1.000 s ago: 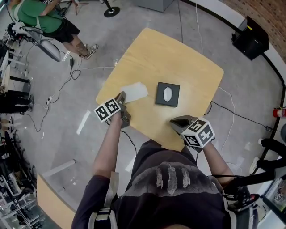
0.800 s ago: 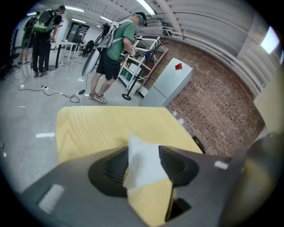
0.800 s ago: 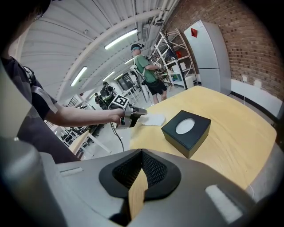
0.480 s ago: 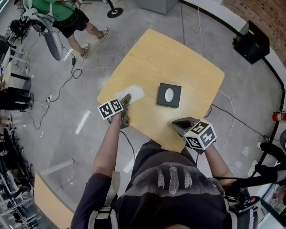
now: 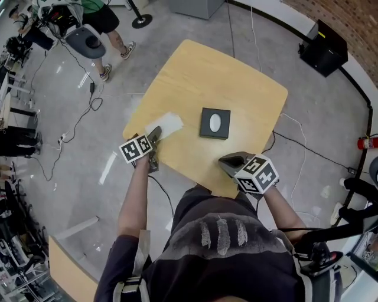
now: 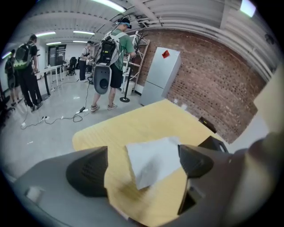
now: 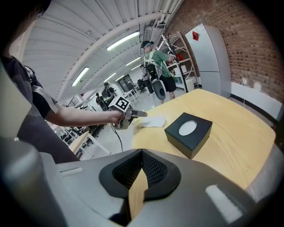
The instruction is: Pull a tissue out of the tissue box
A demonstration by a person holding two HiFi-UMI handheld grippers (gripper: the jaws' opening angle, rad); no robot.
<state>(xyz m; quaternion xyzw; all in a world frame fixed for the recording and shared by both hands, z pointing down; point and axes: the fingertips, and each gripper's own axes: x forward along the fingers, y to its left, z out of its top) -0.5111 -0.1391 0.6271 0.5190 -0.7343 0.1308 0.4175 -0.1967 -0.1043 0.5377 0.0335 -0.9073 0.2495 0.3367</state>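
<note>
A black tissue box (image 5: 214, 123) with a white oval opening stands in the middle of the light wooden table (image 5: 236, 76). One white tissue (image 5: 165, 125) lies flat on the table left of the box. My left gripper (image 5: 153, 137) sits at the tissue's near edge. Its jaws are opening wide around the tissue (image 6: 153, 159), and the pads do not touch it. The right gripper (image 5: 231, 162) hovers at the table's near edge, its jaws shut on nothing. From the right gripper view the box (image 7: 188, 131) lies ahead, with the tissue (image 7: 153, 121) beyond it.
The table's left corner is just past the tissue. Cables (image 5: 82, 112) trail on the concrete floor to the left, where a person (image 5: 103, 17) stands. A black case (image 5: 322, 46) lies at the far right, and a second wooden table (image 5: 68, 265) at the lower left.
The left gripper's jaws went from shut on the tissue to wide open, letting it go, and drew back slightly toward the table's edge. The right gripper stayed put.
</note>
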